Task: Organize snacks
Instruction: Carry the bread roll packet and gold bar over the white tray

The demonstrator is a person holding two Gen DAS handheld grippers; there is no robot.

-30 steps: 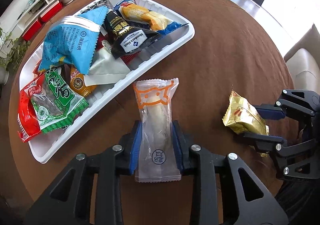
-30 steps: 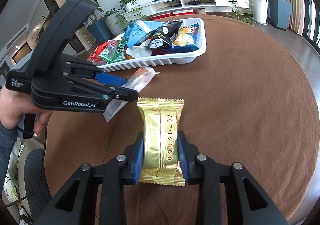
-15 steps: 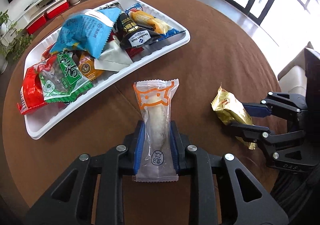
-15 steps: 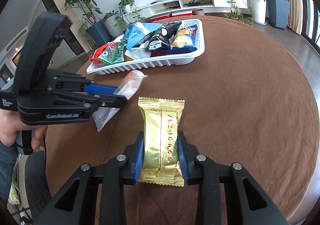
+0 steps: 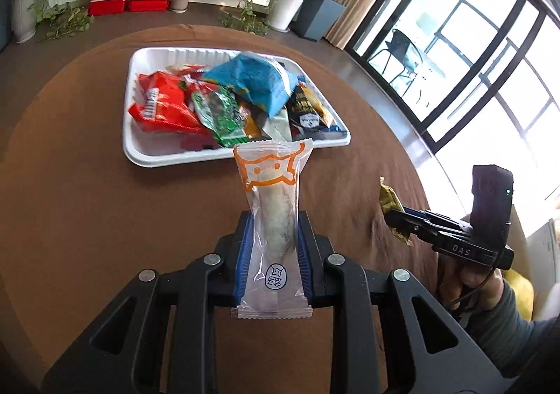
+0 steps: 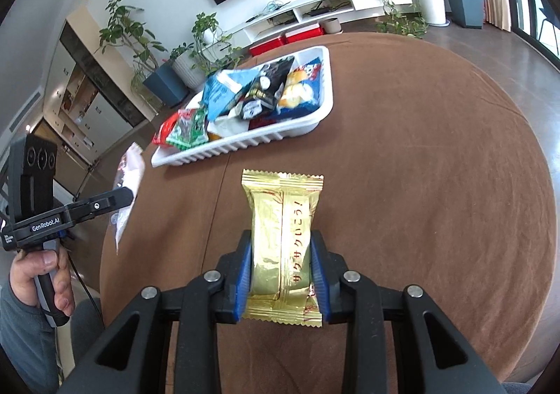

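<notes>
Just short of the white ribbed plastic tray (image 5: 164,159) heaped with snacks, the clear orange-printed pastry packet (image 5: 272,229), clamped in the left gripper (image 5: 273,254), now lines up square-on for delivery; farther back, the right gripper (image 6: 281,275) pinches the gold foil wafer packet (image 6: 281,236).

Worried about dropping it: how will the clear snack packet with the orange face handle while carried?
The clear packet stands straight above the left hand-held gripper, so probably fairly stiff and light. Its glossy film looks slippery; its sealed ends likely flex.
</notes>
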